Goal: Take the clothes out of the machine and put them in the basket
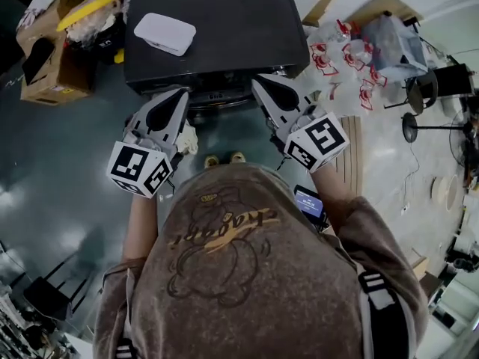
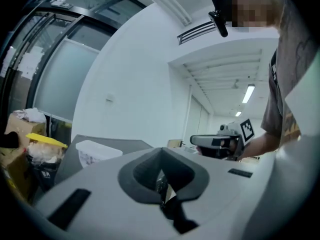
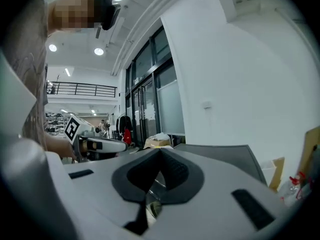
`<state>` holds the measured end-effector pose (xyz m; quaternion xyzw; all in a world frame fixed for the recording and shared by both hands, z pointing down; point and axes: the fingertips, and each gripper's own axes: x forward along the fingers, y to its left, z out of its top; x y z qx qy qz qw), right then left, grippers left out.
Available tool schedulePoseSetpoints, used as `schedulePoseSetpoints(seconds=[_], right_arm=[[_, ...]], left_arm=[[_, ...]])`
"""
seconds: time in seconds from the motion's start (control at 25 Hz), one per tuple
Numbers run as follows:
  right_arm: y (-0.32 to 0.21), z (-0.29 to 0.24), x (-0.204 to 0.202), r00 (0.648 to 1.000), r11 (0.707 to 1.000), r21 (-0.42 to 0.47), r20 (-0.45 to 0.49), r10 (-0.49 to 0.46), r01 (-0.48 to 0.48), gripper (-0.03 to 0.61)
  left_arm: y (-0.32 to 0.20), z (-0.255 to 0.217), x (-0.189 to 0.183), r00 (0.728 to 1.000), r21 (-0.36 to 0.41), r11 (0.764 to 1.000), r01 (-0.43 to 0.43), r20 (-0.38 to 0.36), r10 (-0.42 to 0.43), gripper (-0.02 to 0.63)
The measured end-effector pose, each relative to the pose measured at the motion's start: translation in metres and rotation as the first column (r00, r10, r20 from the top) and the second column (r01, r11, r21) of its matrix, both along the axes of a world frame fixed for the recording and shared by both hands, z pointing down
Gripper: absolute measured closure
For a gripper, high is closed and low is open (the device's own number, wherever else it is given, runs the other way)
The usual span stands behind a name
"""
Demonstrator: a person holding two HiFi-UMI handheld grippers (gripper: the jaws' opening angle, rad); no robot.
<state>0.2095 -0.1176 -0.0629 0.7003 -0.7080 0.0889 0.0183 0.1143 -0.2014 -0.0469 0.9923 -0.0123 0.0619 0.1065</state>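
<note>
The machine (image 1: 217, 21) is a black box with a flat top, straight ahead of me; its front edge lies just beyond both grippers. My left gripper (image 1: 181, 93) points at that front edge with its jaws together and nothing visible between them. My right gripper (image 1: 260, 82) does the same a little to the right, jaws also together. In the left gripper view the left gripper (image 2: 161, 154) is shut, and the right gripper (image 2: 220, 141) shows beyond it. The right gripper (image 3: 160, 154) looks shut in its own view. A small pale crumpled thing (image 1: 188, 139) sits beside the left gripper; I cannot tell what it is. No basket is in view.
A white lidded box (image 1: 165, 32) lies on the machine's top. Cardboard boxes (image 1: 52, 58) with a yellow thing (image 1: 90, 6) stand at the left. Clear bags with red print (image 1: 344, 58) and a black stand (image 1: 426, 88) crowd the right. My shoes (image 1: 224, 158) are close to the machine.
</note>
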Motion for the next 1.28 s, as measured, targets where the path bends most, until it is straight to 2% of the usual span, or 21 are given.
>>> schedulePoseSetpoints(seconds=[0.44, 0.8, 1.28], right_arm=[[0.013, 0.037, 0.011, 0.999, 1.000, -0.015, 0.028, -0.023, 0.023, 0.581], [0.016, 0.034, 0.017, 0.998, 0.998, -0.012, 0.036, -0.057, 0.057, 0.583], [0.016, 0.039, 0.025, 0.997, 0.998, -0.013, 0.046, -0.054, 0.054, 0.581]], left_arm=[[0.030, 0.032, 0.027, 0.999, 0.004, 0.999, -0.040, 0.023, 0.040, 0.605], [0.032, 0.029, 0.031, 1.000, -0.010, 1.000, 0.009, 0.016, -0.009, 0.606], [0.036, 0.033, 0.040, 0.999, -0.021, 0.999, 0.048, 0.017, -0.048, 0.605]])
